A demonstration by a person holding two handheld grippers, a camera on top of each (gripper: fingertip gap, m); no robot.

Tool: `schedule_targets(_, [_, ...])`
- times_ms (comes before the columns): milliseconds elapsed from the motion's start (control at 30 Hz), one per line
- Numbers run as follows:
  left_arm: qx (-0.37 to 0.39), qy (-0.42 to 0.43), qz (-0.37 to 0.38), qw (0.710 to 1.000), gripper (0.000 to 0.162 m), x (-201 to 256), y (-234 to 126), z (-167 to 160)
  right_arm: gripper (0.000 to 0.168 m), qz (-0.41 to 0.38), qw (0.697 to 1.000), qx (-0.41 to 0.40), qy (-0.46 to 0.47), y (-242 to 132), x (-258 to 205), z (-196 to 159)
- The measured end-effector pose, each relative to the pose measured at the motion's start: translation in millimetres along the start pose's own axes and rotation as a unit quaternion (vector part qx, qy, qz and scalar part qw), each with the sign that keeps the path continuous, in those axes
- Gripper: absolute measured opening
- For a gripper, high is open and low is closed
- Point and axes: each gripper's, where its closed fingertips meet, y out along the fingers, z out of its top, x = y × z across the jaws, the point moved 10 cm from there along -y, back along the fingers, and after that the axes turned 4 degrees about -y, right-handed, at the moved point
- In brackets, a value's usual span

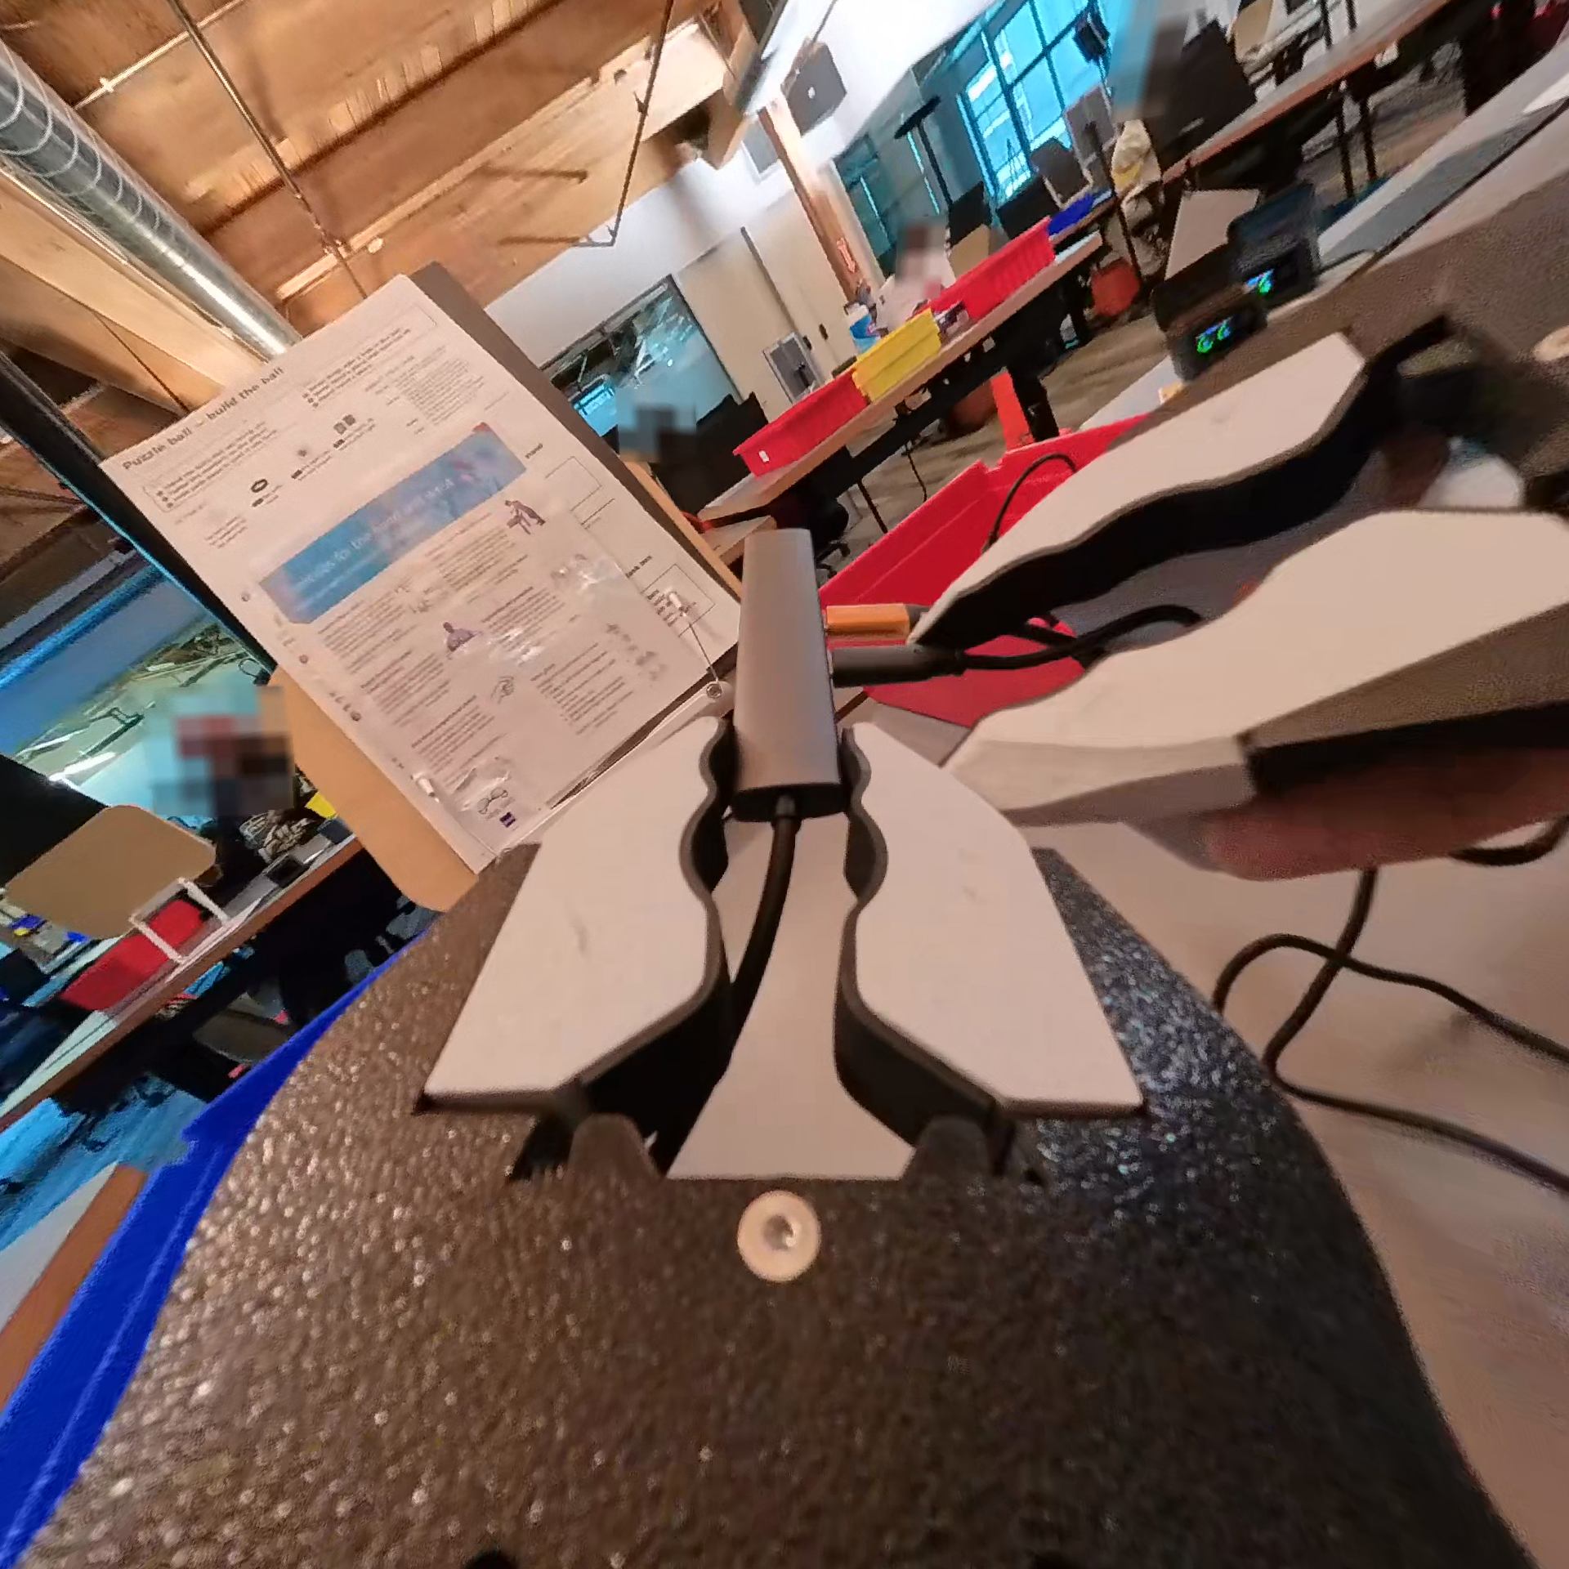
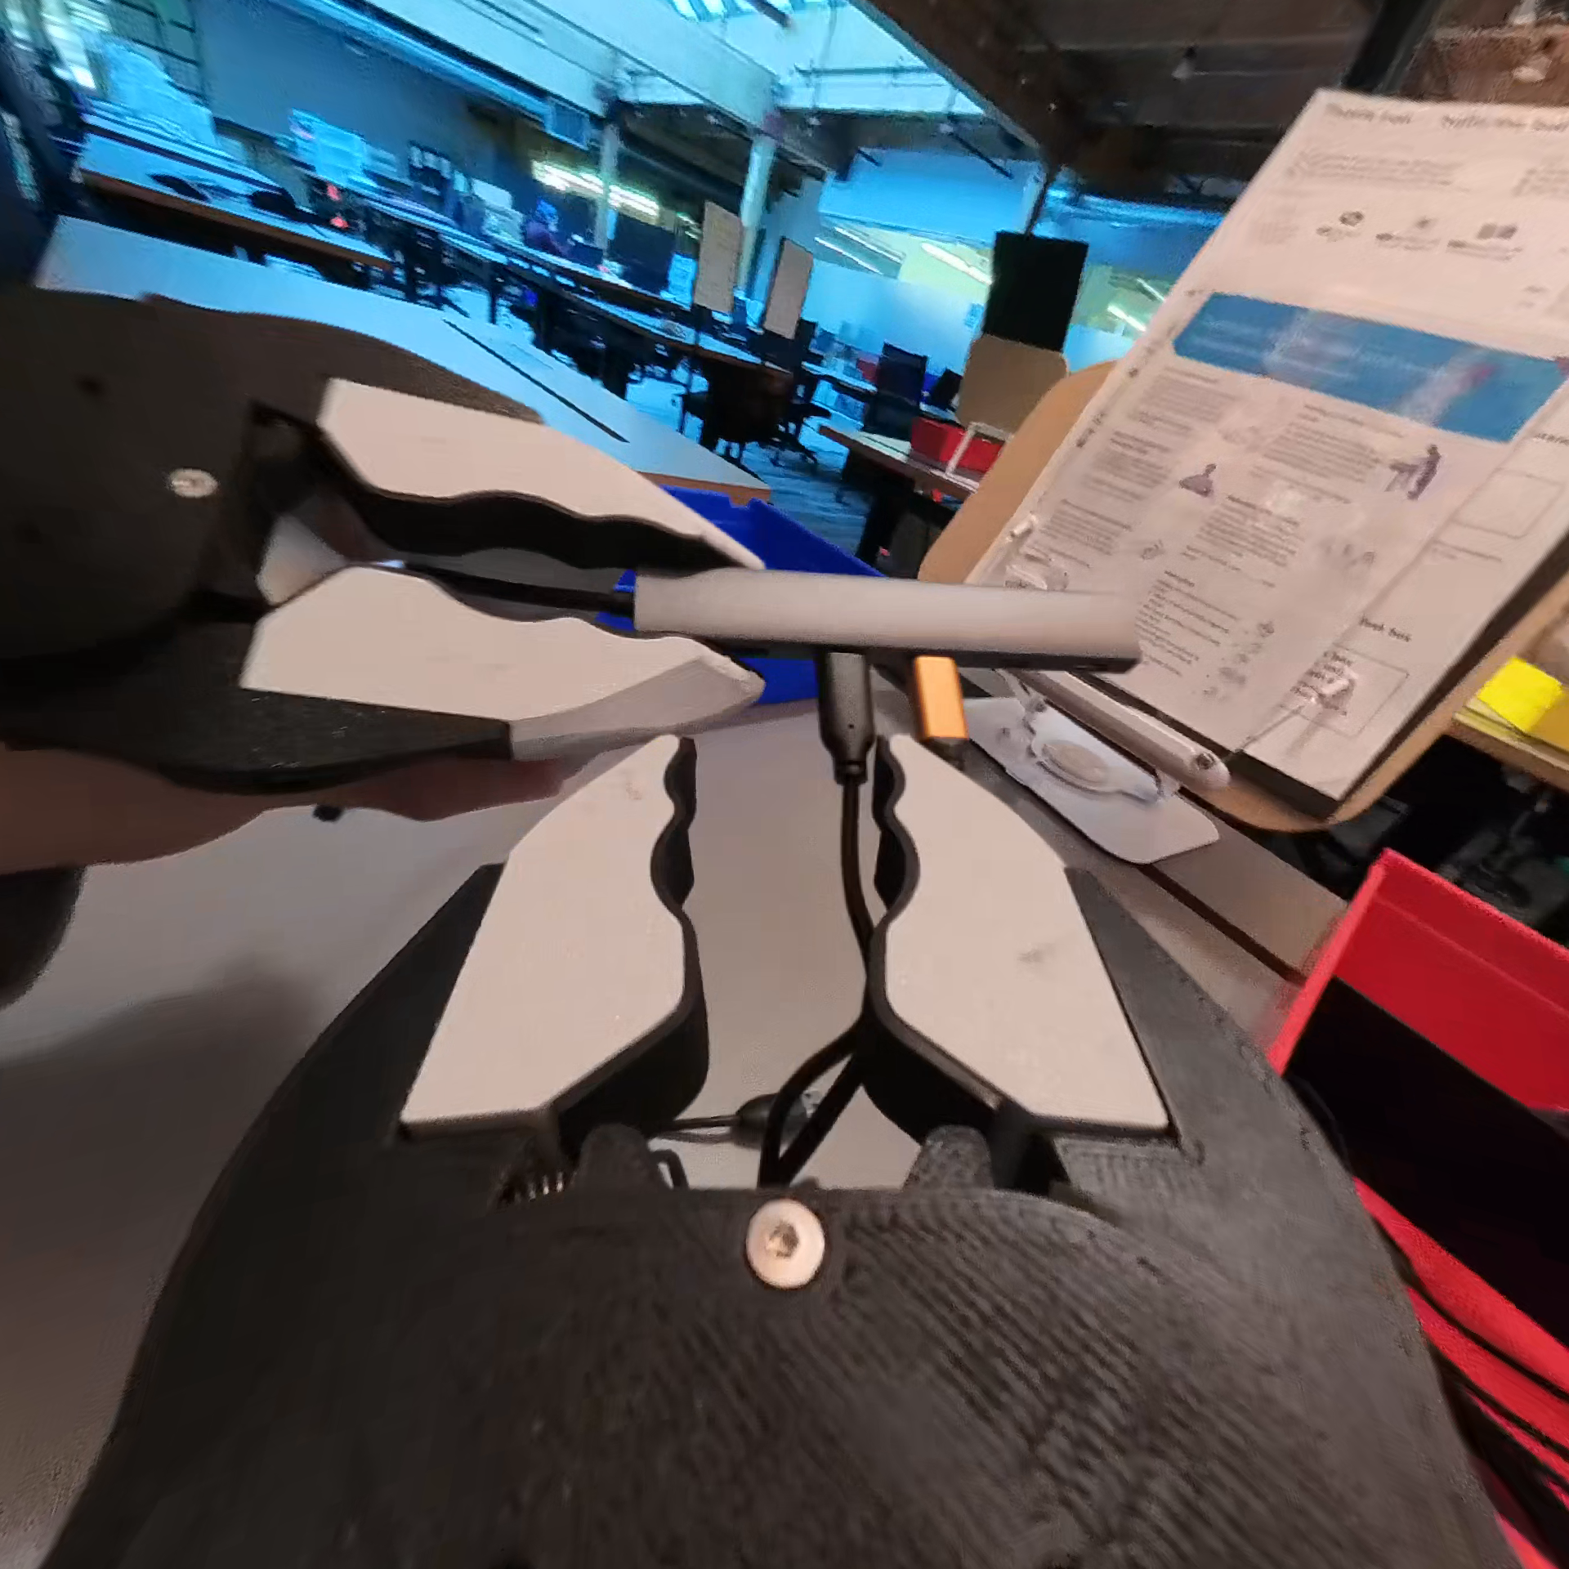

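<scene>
Hub (image 1: pixel 781 645) clamped by its cabled end in left gripper (image 1: pixel 785 743) fingers, pointing to 12 o'clock, off the surface (image 2: pixel 255 976). Right gripper (image 2: pixel 781 756) fingers apart, straddling black plug (image 2: pixel 845 705) seated in hub; orange stick (image 2: pixel 938 700) seated at 1 o'clock.

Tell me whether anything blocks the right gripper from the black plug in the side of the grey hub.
Nothing visible does. The right gripper is open, and the black plug sits just ahead of it, with its own cable running back through the gap. The orange plug is beside it, not in front.
</scene>
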Motion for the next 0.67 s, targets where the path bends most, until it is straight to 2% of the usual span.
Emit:
schedule_targets(67, [0.008, -0.027, 0.001, 1.000, 0.023, 2.8, -1.7, -3.9, 0.032, -0.009, 1.000, 0.014, 0.013, 0.4, 0.5, -3.1])
schedule_targets(167, [0.027, -0.116, -0.015, 0.993, 0.023, 3.4, -4.9, -12.9, 0.013, 0.001, 0.998, 0.045, 0.049, -4.4, 8.1, -7.2])
schedule_targets(233, [0.036, -0.161, -0.020, 0.986, 0.023, 5.1, -5.5, -17.5, 0.013, 0.019, 0.996, 0.054, 0.067, -5.2, 9.9, -10.4])
schedule_targets(400, [0.041, -0.204, -0.019, 0.978, 0.023, 5.8, -5.4, -28.7, 0.012, 0.015, 0.995, 0.052, 0.080, 0.9, 4.9, -17.7])
schedule_targets(667, [0.045, -0.210, -0.018, 0.977, 0.023, -4.7, -15.0, -53.7, 0.010, 0.008, 0.983, 0.051, 0.176, 20.0, -16.8, -29.6])
